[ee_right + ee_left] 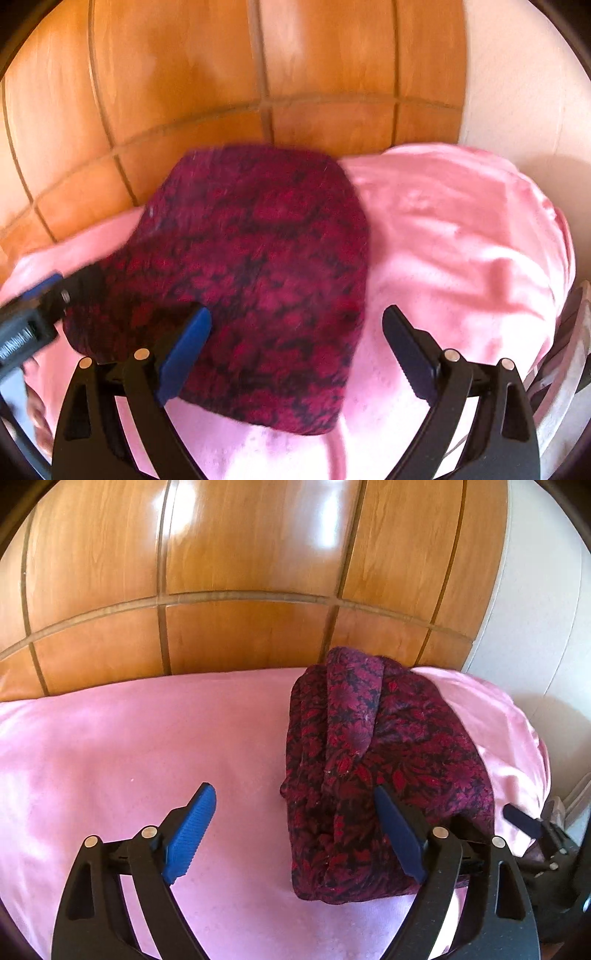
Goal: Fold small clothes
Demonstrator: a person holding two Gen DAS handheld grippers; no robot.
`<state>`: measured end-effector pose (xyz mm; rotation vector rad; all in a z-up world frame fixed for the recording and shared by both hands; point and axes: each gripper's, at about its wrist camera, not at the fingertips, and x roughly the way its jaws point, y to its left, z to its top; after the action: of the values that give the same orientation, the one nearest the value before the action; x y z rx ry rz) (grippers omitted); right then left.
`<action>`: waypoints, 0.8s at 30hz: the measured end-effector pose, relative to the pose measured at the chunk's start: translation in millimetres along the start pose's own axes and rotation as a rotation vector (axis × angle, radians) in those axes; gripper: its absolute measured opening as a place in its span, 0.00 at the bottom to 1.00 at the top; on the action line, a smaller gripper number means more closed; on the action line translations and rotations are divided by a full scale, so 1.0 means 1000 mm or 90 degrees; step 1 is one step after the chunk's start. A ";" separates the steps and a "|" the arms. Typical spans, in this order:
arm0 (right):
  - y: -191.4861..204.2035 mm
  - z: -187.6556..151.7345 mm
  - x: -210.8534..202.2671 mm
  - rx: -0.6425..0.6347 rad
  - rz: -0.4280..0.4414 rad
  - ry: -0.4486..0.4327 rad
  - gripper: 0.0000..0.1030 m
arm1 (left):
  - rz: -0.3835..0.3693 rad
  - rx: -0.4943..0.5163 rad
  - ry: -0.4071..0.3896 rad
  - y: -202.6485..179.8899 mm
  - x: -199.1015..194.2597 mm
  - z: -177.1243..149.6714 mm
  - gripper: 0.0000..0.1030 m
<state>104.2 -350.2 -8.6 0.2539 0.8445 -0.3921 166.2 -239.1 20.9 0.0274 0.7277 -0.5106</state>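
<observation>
Pink sheet (147, 738), folded garment (376, 760) beside wide left gripper (295, 834)

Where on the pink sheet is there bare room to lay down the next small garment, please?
Bare pink sheet lies between the folded maroon floral garment and the wooden headboard, toward the left. A narrower rumpled strip runs along its right. The near edge is crowded by both grippers.

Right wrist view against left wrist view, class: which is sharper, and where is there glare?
Left wrist view: sharp, floral garment crisply patterned, white glare patches on the wooden headboard. Right wrist view: motion-blurred, garment smeared; both bend straight lines, fisheye.
</observation>
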 end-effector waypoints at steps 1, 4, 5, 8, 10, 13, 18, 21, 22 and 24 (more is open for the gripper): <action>0.000 -0.002 0.002 0.011 0.004 0.006 0.90 | 0.003 0.000 0.002 0.000 0.000 -0.001 0.84; 0.000 0.001 -0.011 0.020 -0.008 -0.018 0.90 | 0.004 -0.008 -0.005 0.005 -0.005 -0.003 0.85; 0.001 0.003 -0.020 0.022 -0.022 -0.034 0.91 | 0.002 -0.013 -0.010 0.009 -0.009 -0.004 0.88; 0.003 0.007 -0.040 0.038 -0.050 -0.068 0.98 | 0.017 -0.022 -0.031 0.017 -0.022 -0.006 0.89; 0.009 0.009 -0.045 0.035 -0.080 -0.069 0.98 | 0.024 -0.029 -0.038 0.023 -0.029 -0.006 0.91; 0.020 0.004 -0.052 0.044 -0.103 -0.071 0.98 | 0.043 -0.040 -0.055 0.030 -0.040 -0.008 0.96; 0.039 -0.010 -0.072 0.050 -0.124 -0.111 0.98 | 0.075 -0.039 -0.070 0.032 -0.054 -0.015 0.96; 0.043 -0.018 -0.083 0.051 -0.127 -0.122 0.98 | 0.082 -0.026 -0.074 0.028 -0.060 -0.021 0.96; 0.044 -0.020 -0.085 0.053 -0.125 -0.125 0.98 | 0.087 -0.020 -0.076 0.025 -0.062 -0.023 0.96; 0.043 -0.021 -0.087 0.057 -0.127 -0.129 0.98 | 0.095 -0.002 -0.082 0.019 -0.067 -0.027 0.96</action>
<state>56.0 -283.6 47.5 0.2094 0.6550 -0.6319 116.3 -187.7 40.6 0.0443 0.5956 -0.3652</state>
